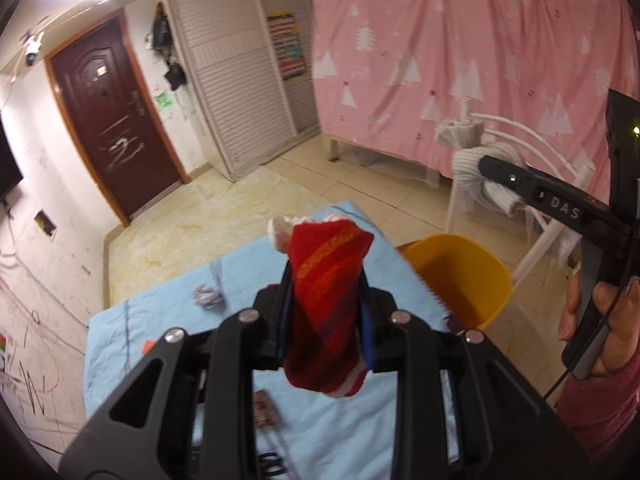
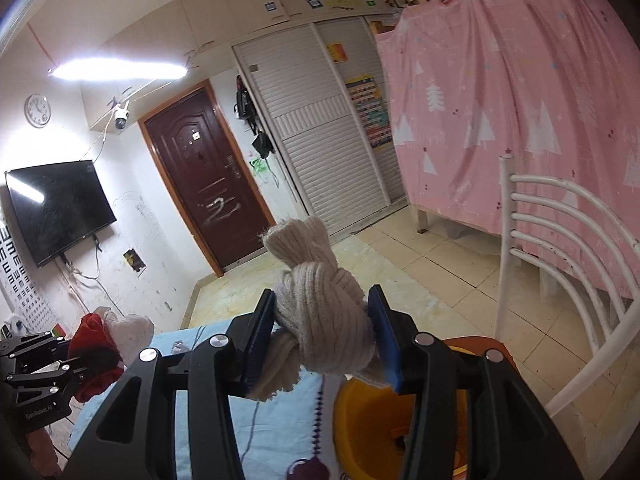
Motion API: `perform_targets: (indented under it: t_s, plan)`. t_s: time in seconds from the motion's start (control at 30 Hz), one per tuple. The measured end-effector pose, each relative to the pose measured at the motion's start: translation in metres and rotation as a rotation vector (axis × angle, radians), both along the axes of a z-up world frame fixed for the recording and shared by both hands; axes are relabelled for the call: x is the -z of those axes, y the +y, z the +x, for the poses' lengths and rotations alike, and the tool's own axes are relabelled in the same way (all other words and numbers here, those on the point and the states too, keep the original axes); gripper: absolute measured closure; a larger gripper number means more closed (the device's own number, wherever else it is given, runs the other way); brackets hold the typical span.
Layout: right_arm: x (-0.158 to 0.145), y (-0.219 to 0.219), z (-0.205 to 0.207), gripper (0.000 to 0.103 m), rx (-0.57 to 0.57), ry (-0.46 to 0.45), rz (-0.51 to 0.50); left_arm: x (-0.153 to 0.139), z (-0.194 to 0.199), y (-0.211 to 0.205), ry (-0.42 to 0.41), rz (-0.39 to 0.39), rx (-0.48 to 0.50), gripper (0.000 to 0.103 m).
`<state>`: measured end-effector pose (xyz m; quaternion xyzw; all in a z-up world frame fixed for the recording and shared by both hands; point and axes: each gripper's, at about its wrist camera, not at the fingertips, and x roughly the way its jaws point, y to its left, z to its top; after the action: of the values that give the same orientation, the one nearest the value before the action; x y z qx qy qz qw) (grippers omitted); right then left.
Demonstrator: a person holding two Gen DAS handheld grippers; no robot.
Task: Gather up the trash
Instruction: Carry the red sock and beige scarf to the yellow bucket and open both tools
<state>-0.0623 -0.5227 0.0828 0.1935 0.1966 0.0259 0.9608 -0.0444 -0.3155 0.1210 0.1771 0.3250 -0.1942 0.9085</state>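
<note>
My left gripper (image 1: 326, 300) is shut on a red striped sock (image 1: 326, 308) with a white cuff, held above the light blue cloth on the table (image 1: 168, 340). My right gripper (image 2: 322, 328) is shut on a knotted cream knit sock (image 2: 320, 320), held above the yellow bin (image 2: 368, 420). The bin also shows in the left wrist view (image 1: 460, 276), at the table's right edge. The right gripper and its cream sock show at the right of the left wrist view (image 1: 476, 176). The left gripper with the red sock shows at the lower left of the right wrist view (image 2: 92, 352).
A small crumpled grey scrap (image 1: 206, 296), an orange bit (image 1: 147, 346) and a brown wrapper (image 1: 266, 408) lie on the blue cloth. A white metal chair (image 2: 560, 248) stands right of the bin. A pink curtain (image 1: 460, 60), a louvred wardrobe (image 1: 240, 80) and a brown door (image 1: 108, 108) stand behind.
</note>
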Motion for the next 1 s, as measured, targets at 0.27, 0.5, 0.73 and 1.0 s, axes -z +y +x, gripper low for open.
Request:
perform_targets:
  t_s: [0.27,0.5,0.73,1.0]
  plan:
    - [0.032,-0.038,0.016,0.062,0.085,0.086,0.023,0.007,0.017,-0.060,0.096,-0.004,0.067,0.077]
    - [0.066,-0.049,0.037,0.058,0.096,0.172,0.051,0.022,0.046,-0.105,0.180,-0.025,0.087,0.077]
    - [0.074,-0.057,0.035,0.038,0.138,0.173,0.064,0.046,0.082,-0.139,0.289,-0.065,0.078,0.073]
    - [0.079,-0.065,0.034,0.038,0.155,0.179,0.084,0.051,0.088,-0.145,0.309,-0.080,0.077,0.059]
